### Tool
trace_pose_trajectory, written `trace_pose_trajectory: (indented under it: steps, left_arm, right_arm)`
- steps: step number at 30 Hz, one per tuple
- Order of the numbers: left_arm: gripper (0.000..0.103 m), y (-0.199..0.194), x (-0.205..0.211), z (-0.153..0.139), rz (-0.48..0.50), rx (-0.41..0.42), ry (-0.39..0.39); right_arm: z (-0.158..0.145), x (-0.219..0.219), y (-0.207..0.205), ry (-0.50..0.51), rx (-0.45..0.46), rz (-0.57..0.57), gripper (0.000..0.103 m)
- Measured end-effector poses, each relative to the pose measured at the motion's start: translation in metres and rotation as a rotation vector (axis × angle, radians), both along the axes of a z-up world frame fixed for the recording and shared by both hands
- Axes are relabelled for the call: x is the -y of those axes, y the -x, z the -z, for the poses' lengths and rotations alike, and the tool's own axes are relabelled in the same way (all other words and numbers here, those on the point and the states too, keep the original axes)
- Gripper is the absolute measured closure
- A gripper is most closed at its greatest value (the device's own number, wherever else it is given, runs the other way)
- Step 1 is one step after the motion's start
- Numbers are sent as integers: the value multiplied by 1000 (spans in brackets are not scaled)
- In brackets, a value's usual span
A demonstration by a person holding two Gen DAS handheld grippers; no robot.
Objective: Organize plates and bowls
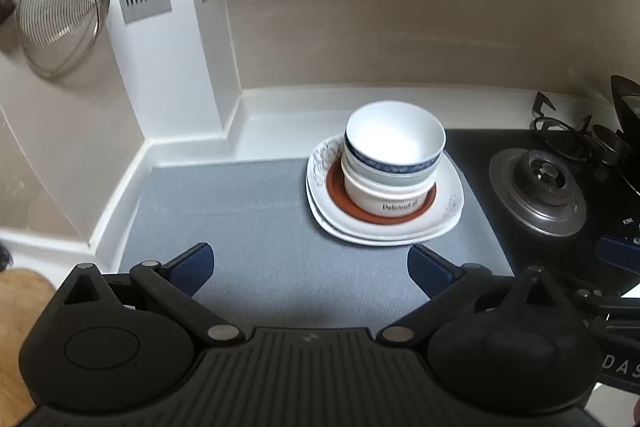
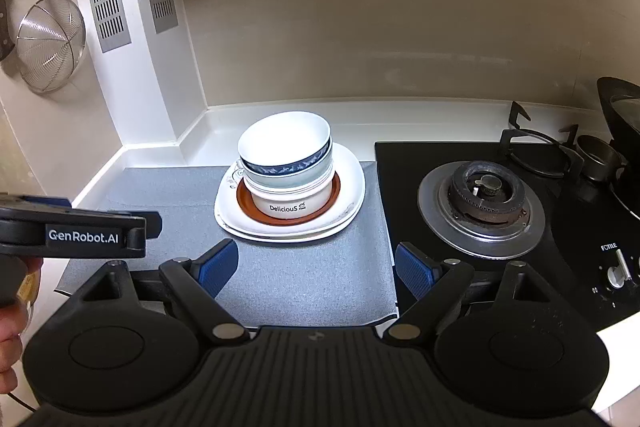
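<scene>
Item 1, nearest: left tongs [image 1: 310,269]. Blue pads spread wide, nothing between them, hanging over the grey mat [image 1: 248,227]. Short of the crockery, not touching it.

Item 2: right tongs [image 2: 316,273]. Pads likewise wide apart and empty, above the mat's near edge where it meets the hob [image 2: 472,259].

Item 3: a hand [image 2: 12,327] at the left edge of the right view, holding the body of the left tool.

Item 4: stack, mid-counter, on the far right part of the mat, just beside the hob.
- Base: white plates [image 2: 352,187], squarish, at least two by the doubled rim.
- Then a brown saucer [image 2: 288,219].
- Then a white bowl [image 2: 296,205] lettered "Delicious".
- Then a pale bowl, only its rim showing.
- Top: a blue-banded bowl [image 2: 286,147], tilted in the right view, not seated level.

Item 5: burner [image 2: 482,197], right of the stack, unlit.

Item 6, farthest: white counter [image 1: 272,123] upstand, beige wall, strainer [image 1: 60,11] hanging at left.

Step in hand, by judgement: either the stack is done and both tongs stand clear, or an approach is starting; the frames do not settle which.

Next move, if any: level the top bowl, gripping across its rim lightly so the bowls beneath stay put.
</scene>
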State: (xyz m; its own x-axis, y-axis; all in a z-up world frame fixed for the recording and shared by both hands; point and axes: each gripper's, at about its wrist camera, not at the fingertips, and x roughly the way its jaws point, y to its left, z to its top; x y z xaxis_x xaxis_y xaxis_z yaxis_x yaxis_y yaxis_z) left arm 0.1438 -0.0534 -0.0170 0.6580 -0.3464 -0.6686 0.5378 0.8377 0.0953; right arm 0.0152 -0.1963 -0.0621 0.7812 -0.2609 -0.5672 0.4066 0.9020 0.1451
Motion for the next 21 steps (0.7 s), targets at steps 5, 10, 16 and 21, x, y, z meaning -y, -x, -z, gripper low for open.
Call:
trace_pose_trajectory:
  steps: [5,10,16,21]
  left_arm:
    - [0,-3,4,0,24,-14,2]
    - [0,0,8,3,40,-16,-12]
    - [0,1,11,5,51,-22,-21]
    - [0,1,11,5,51,-22,-20]
  right_arm:
    - [-1,3,-3,2,2,11,16]
    - [-2,4,-5,6,0,20,16]
    - [-2,4,-5,3,-2,17,16]
    - [-2,4,-5,1,1,17,16]
